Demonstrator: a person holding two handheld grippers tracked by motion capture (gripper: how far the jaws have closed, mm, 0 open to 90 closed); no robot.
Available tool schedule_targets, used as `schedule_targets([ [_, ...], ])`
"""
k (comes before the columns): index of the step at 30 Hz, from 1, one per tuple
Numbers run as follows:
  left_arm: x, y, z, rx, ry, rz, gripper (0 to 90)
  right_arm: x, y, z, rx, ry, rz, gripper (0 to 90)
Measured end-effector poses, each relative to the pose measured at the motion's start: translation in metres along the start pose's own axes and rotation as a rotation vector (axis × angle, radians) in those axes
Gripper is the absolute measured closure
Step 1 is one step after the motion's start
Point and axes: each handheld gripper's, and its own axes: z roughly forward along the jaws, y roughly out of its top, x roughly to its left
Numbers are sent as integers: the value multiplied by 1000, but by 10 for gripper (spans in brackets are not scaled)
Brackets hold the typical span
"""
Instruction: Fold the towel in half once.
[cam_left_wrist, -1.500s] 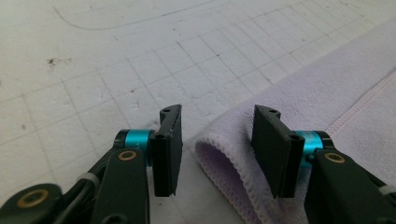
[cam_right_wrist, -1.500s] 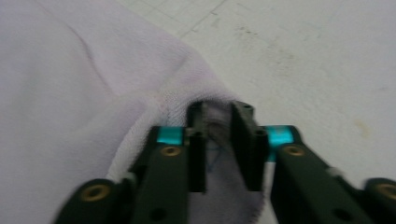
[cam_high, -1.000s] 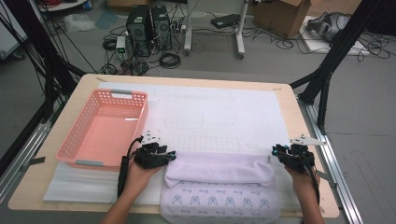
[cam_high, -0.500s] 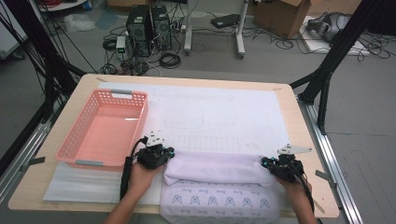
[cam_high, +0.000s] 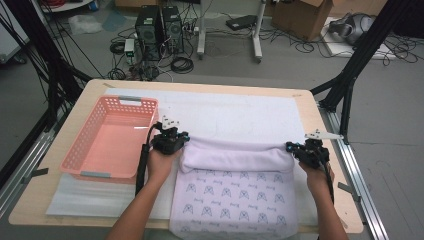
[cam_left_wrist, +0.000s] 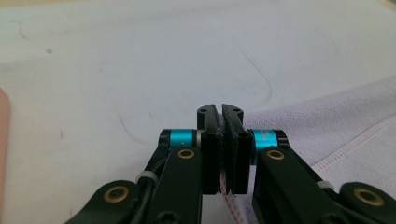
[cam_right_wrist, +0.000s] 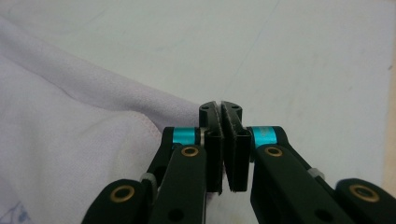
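A pale lilac cloth (cam_high: 235, 159) lies on the near half of the table, its near part printed with small blue figures. Its far edge is rolled up into a thick fold. My left gripper (cam_high: 184, 144) is shut on the fold's left end, with the cloth (cam_left_wrist: 327, 126) pinched between the jaws of this gripper (cam_left_wrist: 220, 111). My right gripper (cam_high: 291, 148) is shut on the fold's right end. In the right gripper view the cloth (cam_right_wrist: 70, 126) runs in from the left into that gripper (cam_right_wrist: 220, 106).
A pink plastic basket (cam_high: 131, 101) stands at the left, close beside my left hand. A white mat (cam_high: 240, 112) covers the table beyond the cloth. A clear plastic sheet (cam_high: 90, 197) lies at the near left. Black frame legs and cables stand past the table's edges.
Both grippers have shut on the cloth's ends and moved away from the person, carrying the fold farther up the table. More of the printed part shows.
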Motion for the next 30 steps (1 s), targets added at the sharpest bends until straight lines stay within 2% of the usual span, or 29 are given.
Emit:
schedule_targets([
  [5, 12, 17, 15, -28, 10, -33, 860, -10, 23, 16, -18, -28, -2, 879],
  [9, 21, 26, 28, -16, 20, -47, 860, -16, 36, 28, -25, -38, 3, 879],
  [10, 23, 28, 29, -29, 24, -58, 860, -17, 40, 31, -22, -43, -1, 878],
  [13, 30, 34, 35, -11, 26, -53, 860, -18, 49, 36, -38, -45, -4, 878],
  [15, 34, 38, 36, -26, 26, -66, 860, -19, 55, 40, -38, -51, -5, 879],
  [17, 37, 39, 37, -62, 25, -100, 860, -20, 60, 44, -42, -62, -8, 878],
  [19, 42, 37, 41, -60, 24, -127, 860, -22, 66, 47, -46, -63, 0, 878],
  [21, 43, 34, 44, -49, 25, -116, 860, -22, 73, 51, -42, -69, -12, 878],
  [24, 43, 30, 47, -40, 5, -82, 856, -20, 77, 57, -30, -80, -20, 877],
  [25, 43, 30, 47, -40, 3, -79, 837, -21, 76, 60, -18, -84, -20, 876],
  [26, 43, 29, 48, -39, 2, -85, 770, -21, 75, 63, -5, -85, -7, 867],
  [27, 43, 30, 47, -33, -5, -101, 666, -21, 73, 65, 7, -77, 11, 840],
  [28, 43, 30, 47, -27, -12, -105, 599, -22, 71, 67, 17, -72, 25, 761],
  [30, 41, 29, 45, -8, -33, -90, 558, -23, 67, 67, 13, -76, 50, 691],
])
